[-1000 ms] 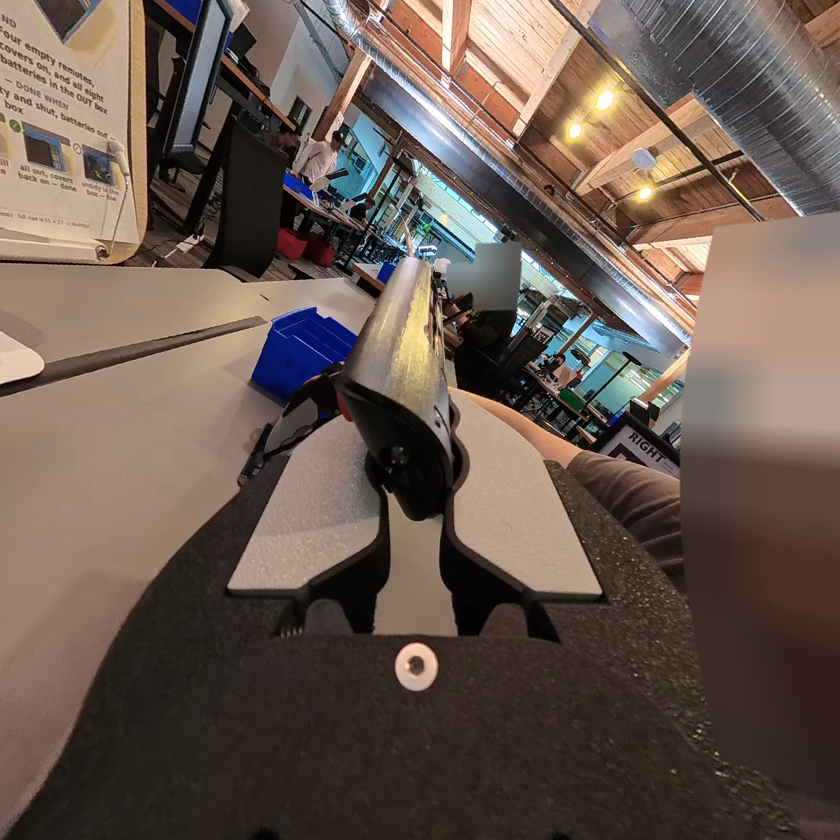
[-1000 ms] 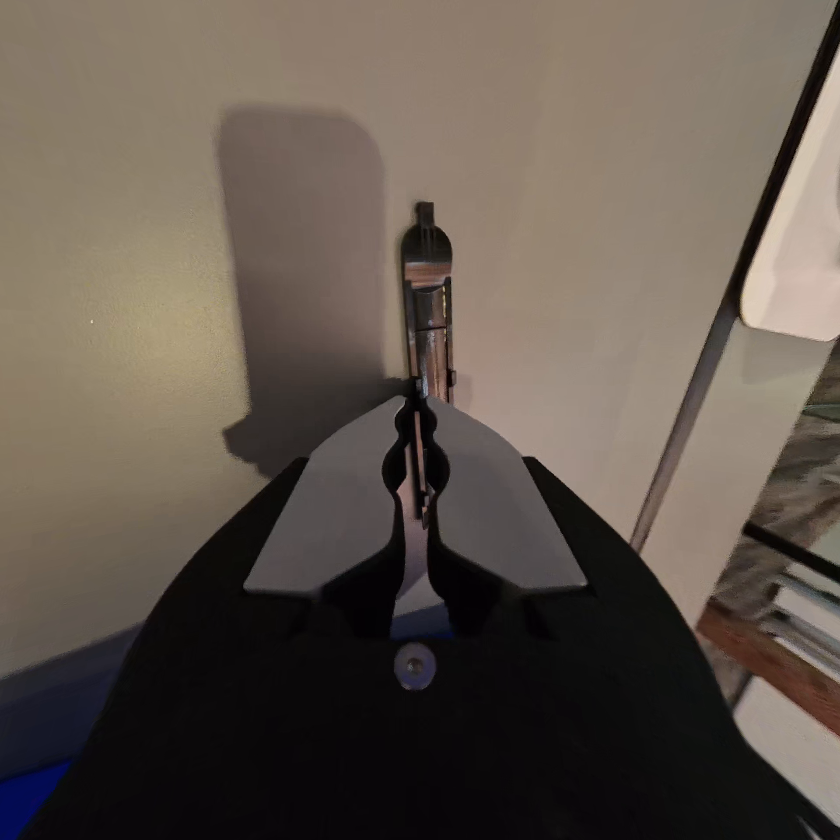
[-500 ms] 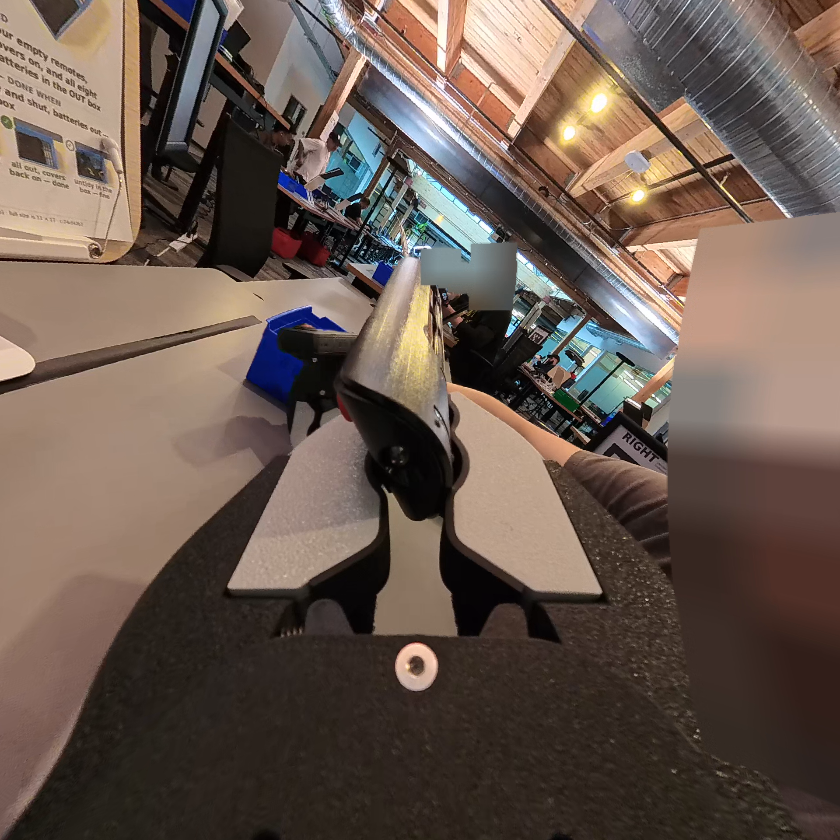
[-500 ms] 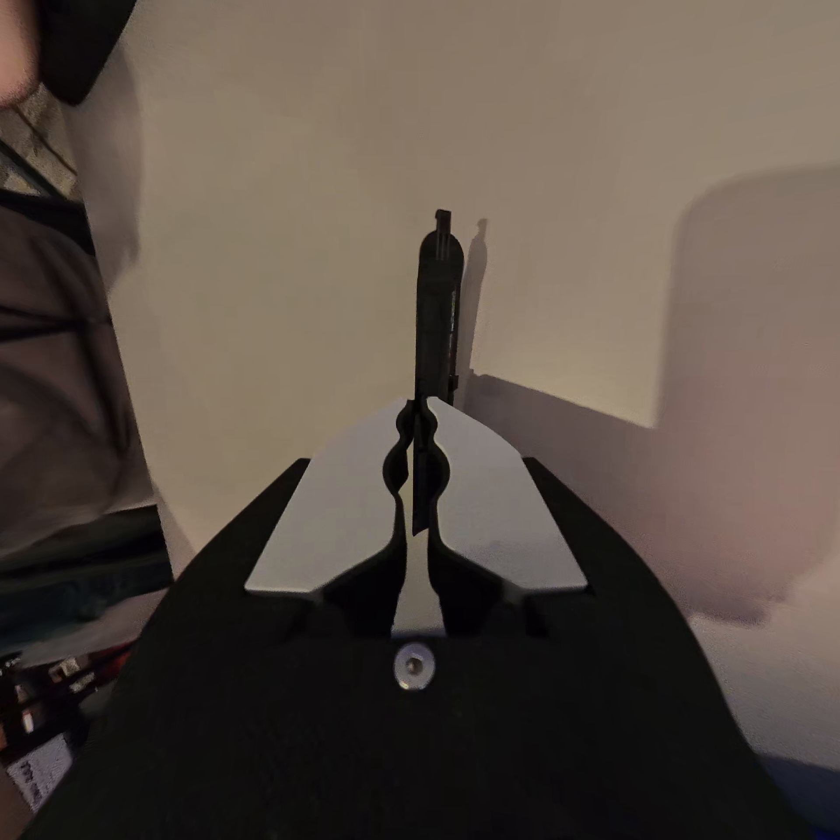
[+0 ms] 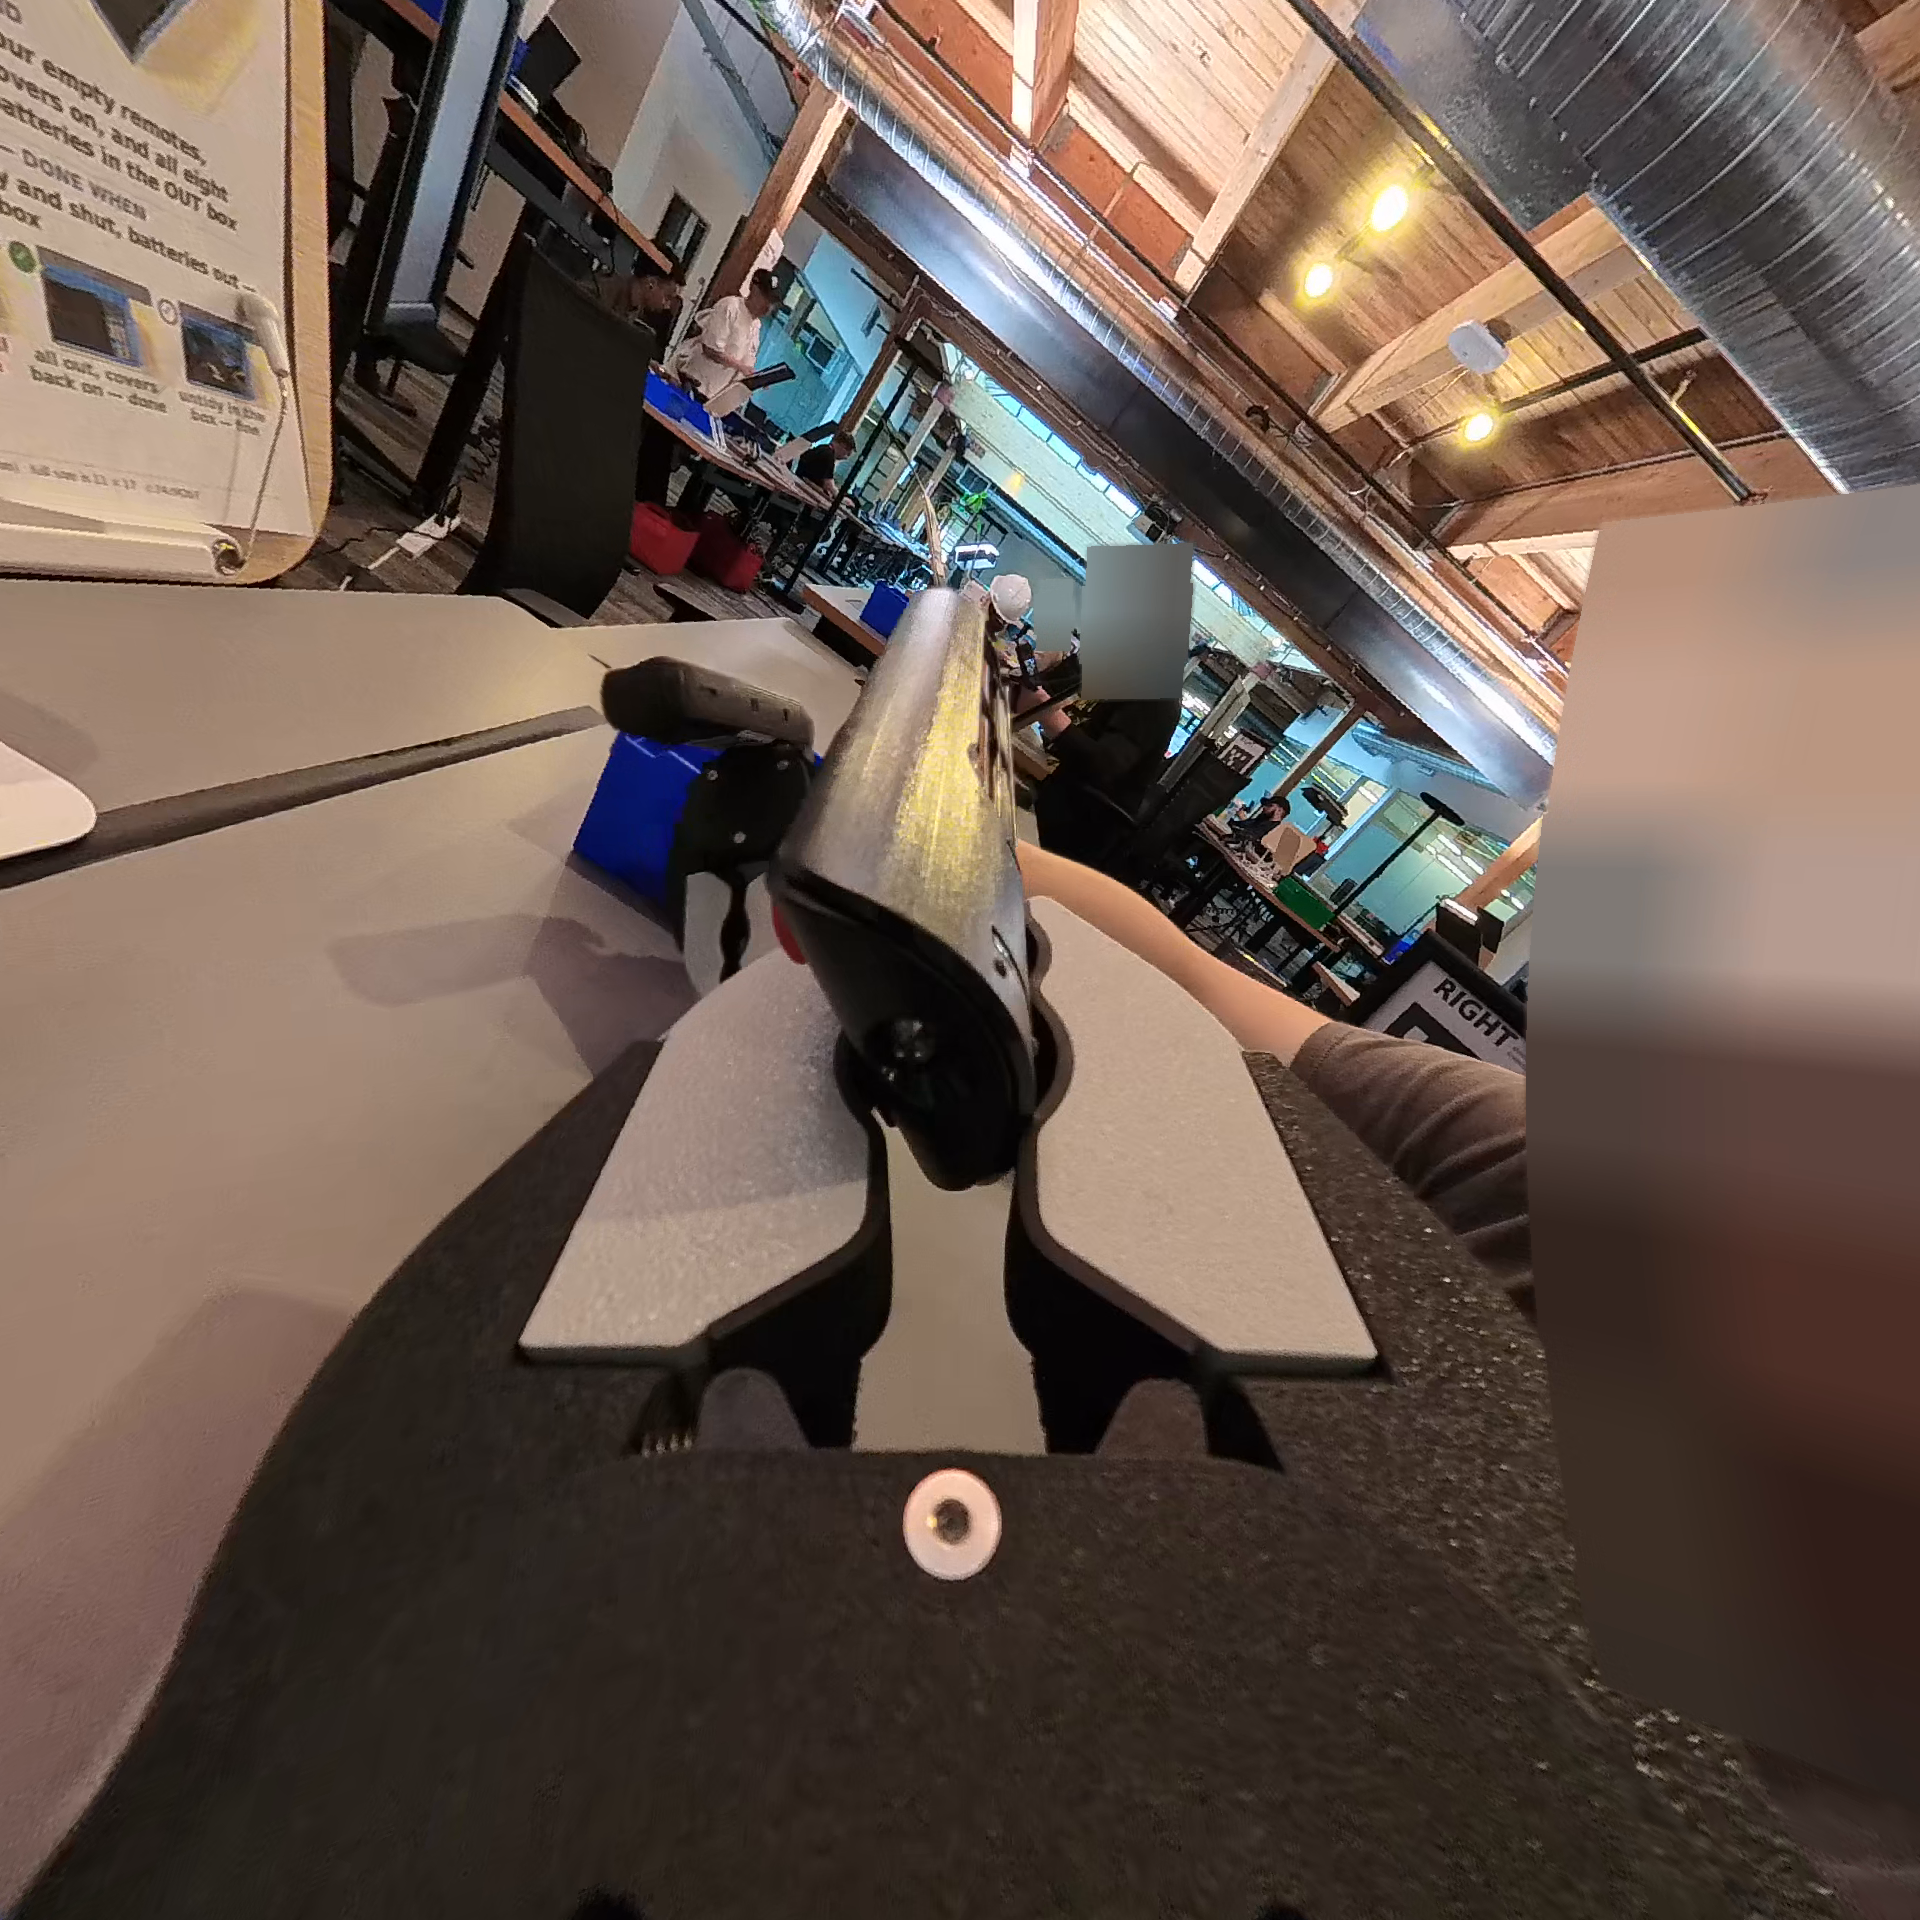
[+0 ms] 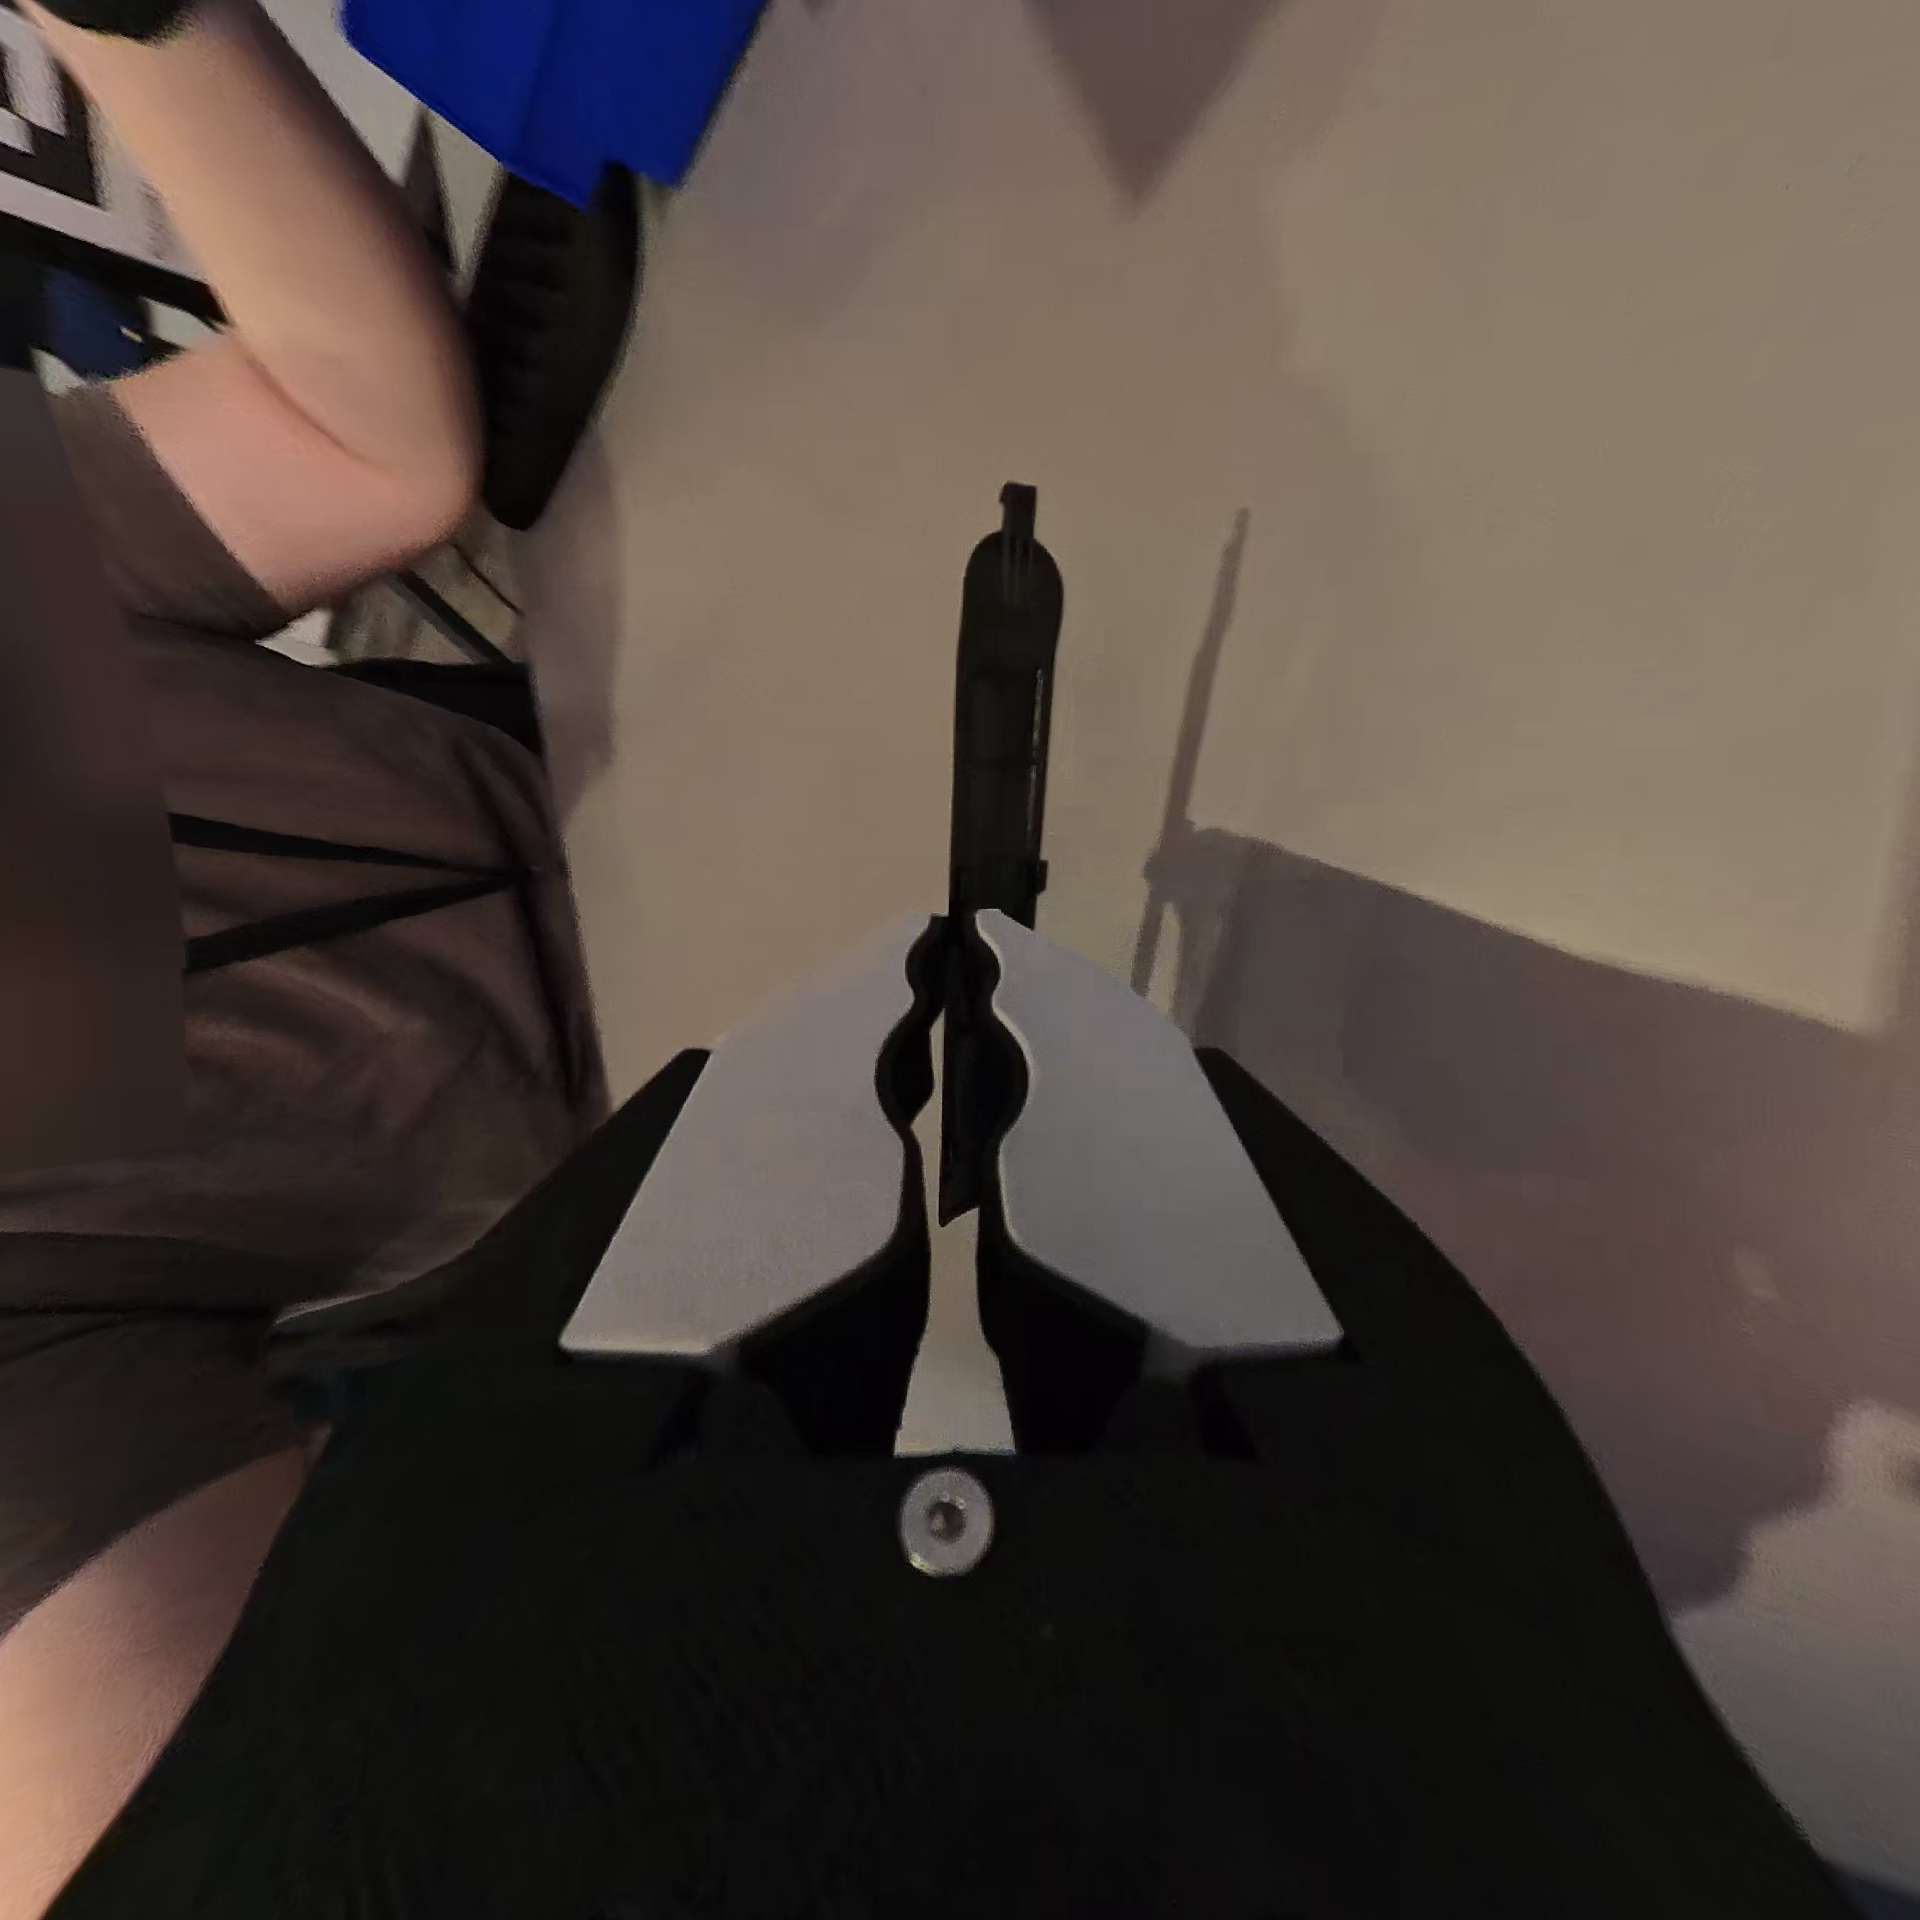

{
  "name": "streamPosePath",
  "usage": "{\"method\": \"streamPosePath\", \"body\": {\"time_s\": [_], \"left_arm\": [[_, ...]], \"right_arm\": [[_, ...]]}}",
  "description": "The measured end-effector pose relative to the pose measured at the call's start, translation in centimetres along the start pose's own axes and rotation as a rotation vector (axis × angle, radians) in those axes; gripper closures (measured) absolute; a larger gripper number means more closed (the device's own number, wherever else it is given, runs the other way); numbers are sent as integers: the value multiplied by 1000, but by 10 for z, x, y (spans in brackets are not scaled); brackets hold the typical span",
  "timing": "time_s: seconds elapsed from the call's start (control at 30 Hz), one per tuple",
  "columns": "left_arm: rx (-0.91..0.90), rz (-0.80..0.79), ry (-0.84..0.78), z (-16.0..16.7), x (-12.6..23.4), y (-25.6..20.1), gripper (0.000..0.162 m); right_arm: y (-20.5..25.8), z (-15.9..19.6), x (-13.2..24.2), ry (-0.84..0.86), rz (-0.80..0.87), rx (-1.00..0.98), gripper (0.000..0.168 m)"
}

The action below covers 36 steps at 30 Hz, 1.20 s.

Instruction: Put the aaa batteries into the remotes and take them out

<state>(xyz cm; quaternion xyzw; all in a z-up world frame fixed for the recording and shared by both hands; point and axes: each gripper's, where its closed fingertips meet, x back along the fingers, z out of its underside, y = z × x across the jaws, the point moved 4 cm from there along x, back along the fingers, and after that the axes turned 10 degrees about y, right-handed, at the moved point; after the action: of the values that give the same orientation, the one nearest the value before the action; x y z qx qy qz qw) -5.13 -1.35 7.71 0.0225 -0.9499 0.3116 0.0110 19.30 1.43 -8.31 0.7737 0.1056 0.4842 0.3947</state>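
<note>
Above a grey table (image 5: pixel 260 1039), the left gripper (image 5: pixel 940 1049) clamps the end of a black remote (image 5: pixel 920 862), which juts forward and upward from its jaws, while the right gripper (image 6: pixel 961 977) pinches a thin black battery cover (image 6: pixel 1003 707) edge-on over the tabletop. In the left wrist view the right gripper (image 5: pixel 732 935) shows just left of the remote, in front of a blue bin (image 5: pixel 639 810); a bare forearm (image 5: pixel 1153 945) reaches in behind.

No batteries can be seen, and whether the remote's compartment is loaded or empty is hidden (the camera sees only its rounded edge). The step in hand looks like refitting the cover: the next move calls for turning the cover flat against the remote's back, seating its tab, and sliding it home while the left grip holds steady.

Compared with half a second ago, the right gripper has risen and drawn closer beside the remote, its handle now clear above the bin; its own view has swung to take in the forearm and the bin's corner (image 6: pixel 561 83).
</note>
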Motion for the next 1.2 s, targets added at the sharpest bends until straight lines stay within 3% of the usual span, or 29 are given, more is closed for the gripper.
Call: {"method": "streamPosePath", "body": {"time_s": [0.2,0.4,0.53,0.73,1.03,1.2], "left_arm": [[3,11,17,2,-5,-1,141],[-3,25,28,3,-7,-5,141],[-2,30,29,3,-8,-5,141],[3,36,37,4,-11,-5,141],[-1,43,47,6,-13,-7,141],[-4,49,44,5,-12,-9,141]], "right_arm": [[40,5,-43,52,-368,-102,166],[32,15,-90,173,-323,-112,165],[19,15,-91,169,-233,-117,165],[8,12,-82,141,-239,-174,165],[3,-2,-69,25,18,-16,145],[25,3,-61,-108,398,343,128]]}}
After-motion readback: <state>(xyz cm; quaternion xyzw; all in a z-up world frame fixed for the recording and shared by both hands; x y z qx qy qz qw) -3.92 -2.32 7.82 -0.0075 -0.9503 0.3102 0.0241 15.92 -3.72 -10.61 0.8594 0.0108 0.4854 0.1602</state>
